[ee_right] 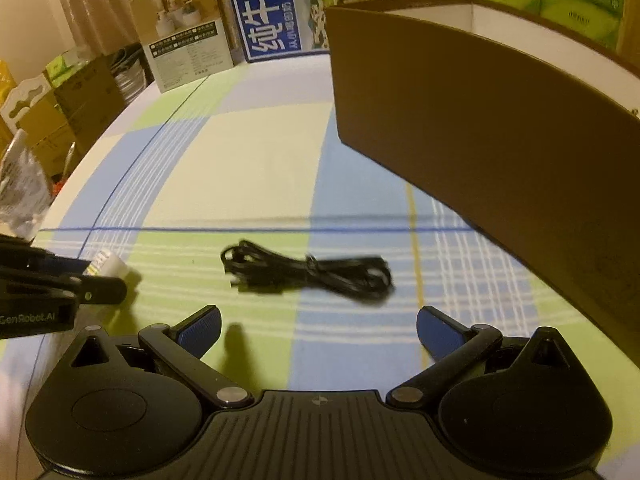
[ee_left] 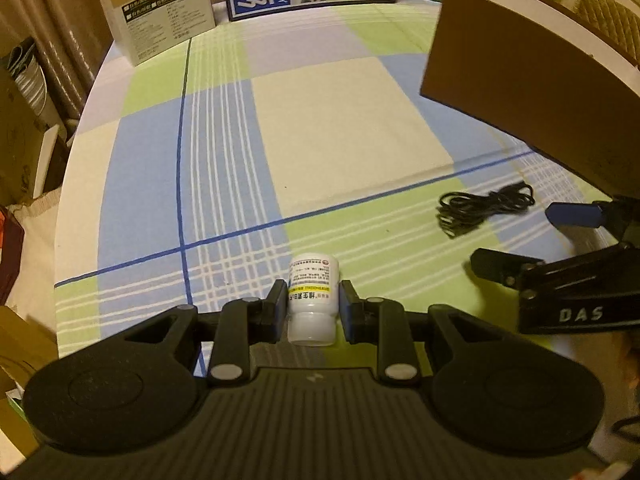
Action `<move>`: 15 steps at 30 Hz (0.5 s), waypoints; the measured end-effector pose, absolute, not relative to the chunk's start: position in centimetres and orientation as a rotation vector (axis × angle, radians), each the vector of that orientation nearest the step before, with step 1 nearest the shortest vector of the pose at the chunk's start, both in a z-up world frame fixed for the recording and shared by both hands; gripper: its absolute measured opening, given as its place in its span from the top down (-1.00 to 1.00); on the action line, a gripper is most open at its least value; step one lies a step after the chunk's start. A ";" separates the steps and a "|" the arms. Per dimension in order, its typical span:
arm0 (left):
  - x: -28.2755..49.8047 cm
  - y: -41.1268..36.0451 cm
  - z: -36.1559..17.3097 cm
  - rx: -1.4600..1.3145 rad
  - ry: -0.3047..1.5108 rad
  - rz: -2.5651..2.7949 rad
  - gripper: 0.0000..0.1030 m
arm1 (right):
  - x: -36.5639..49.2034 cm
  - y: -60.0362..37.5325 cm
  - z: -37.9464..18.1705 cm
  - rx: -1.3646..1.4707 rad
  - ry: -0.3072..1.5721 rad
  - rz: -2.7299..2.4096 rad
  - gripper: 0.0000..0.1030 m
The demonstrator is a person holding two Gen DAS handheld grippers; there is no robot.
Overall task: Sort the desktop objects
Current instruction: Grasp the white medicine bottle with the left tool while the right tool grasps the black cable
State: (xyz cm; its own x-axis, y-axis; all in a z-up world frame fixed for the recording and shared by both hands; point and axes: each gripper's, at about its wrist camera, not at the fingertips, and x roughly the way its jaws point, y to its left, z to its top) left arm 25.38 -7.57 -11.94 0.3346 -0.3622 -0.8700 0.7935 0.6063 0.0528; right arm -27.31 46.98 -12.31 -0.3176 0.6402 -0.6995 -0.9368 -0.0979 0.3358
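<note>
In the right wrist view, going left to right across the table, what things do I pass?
Left gripper holding the white bottle → black cable bundle → brown box.

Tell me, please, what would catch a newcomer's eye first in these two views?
First, the white pill bottle clamped in the left gripper, low over the checked tablecloth. Next, the coiled black cable lying on the cloth ahead of the open right gripper, and the tall brown box looming to its right.
</note>
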 end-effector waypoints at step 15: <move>27.9 -8.7 -12.3 0.521 0.957 -0.848 0.56 | -29.7 49.7 -12.6 -0.447 0.858 1.575 -0.97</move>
State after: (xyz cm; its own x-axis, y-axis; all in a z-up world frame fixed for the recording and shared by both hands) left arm 27.95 -8.74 -12.32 0.3043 -0.3909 -0.8687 0.8150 0.5789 0.0250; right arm -29.69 49.70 -12.58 -0.1994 0.6767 -0.7087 -0.9625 0.0005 0.2712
